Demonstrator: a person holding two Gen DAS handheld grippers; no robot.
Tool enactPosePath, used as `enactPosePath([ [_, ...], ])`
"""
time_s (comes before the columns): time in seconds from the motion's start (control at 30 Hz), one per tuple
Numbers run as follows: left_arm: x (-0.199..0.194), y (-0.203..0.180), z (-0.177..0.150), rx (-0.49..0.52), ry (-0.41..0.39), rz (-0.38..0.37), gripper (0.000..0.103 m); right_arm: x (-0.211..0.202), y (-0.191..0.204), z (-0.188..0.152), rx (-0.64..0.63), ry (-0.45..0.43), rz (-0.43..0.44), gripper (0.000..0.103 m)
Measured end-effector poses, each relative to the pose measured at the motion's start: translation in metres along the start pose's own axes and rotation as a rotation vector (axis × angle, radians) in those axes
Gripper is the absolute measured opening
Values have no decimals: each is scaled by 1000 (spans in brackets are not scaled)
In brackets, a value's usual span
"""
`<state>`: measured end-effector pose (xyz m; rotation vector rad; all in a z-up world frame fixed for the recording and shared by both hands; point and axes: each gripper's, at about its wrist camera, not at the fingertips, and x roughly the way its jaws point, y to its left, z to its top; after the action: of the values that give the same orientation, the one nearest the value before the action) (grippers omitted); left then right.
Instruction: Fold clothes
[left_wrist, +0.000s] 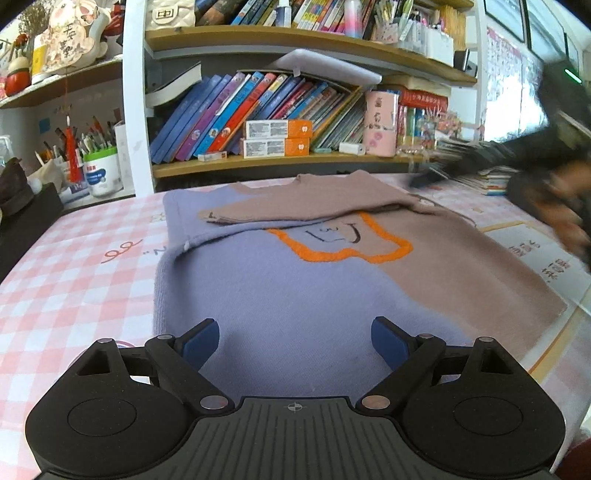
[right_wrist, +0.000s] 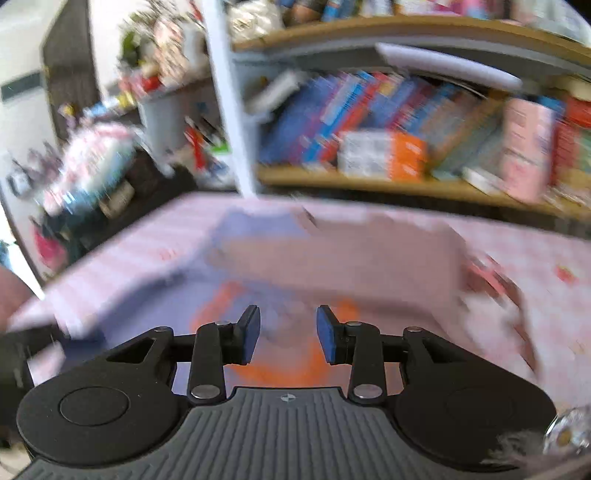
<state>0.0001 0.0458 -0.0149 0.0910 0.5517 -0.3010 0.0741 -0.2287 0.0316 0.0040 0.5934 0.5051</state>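
A lavender and tan sweater (left_wrist: 295, 288) with an orange outline (left_wrist: 347, 254) lies flat on the pink checked table (left_wrist: 74, 266). One tan sleeve (left_wrist: 303, 206) is folded across its upper part. My left gripper (left_wrist: 295, 343) hovers open and wide over the lavender hem, with nothing between its blue pads. In the left wrist view my right gripper (left_wrist: 480, 158) is a dark blur beyond the sweater's far right shoulder, held by a hand (left_wrist: 554, 206). The right wrist view is blurred: the right gripper (right_wrist: 288, 336) has its jaws apart and empty above the sweater (right_wrist: 332, 258).
A bookshelf (left_wrist: 258, 166) with leaning books and two orange boxes (left_wrist: 277, 138) stands behind the table. Pen cups (left_wrist: 99, 170) sit at the back left, with a dark object (left_wrist: 22, 206) at the left edge. Printed papers (left_wrist: 535, 251) lie on the right.
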Motion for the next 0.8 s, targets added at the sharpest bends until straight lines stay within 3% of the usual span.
enactPosePath([
  [0.13, -2, 2, -1, -5, -14, -15, 92, -35, -15, -43, 38, 17, -98, 32],
  [0.23, -8, 10, -3, -58, -53, -41, 92, -53, -20, -61, 117, -42, -75, 32],
  [0.4, -13, 16, -2, -120, -74, 28, 92, -55, -16, -76, 112, -40, -64, 32],
  [0.63, -32, 38, 7, -260, -76, 34, 92, -72, -25, -89, 107, -37, -81, 34],
  [0.8, -35, 38, 4, -241, -38, 119, 92, -82, -36, -101, 134, -29, -96, 37],
])
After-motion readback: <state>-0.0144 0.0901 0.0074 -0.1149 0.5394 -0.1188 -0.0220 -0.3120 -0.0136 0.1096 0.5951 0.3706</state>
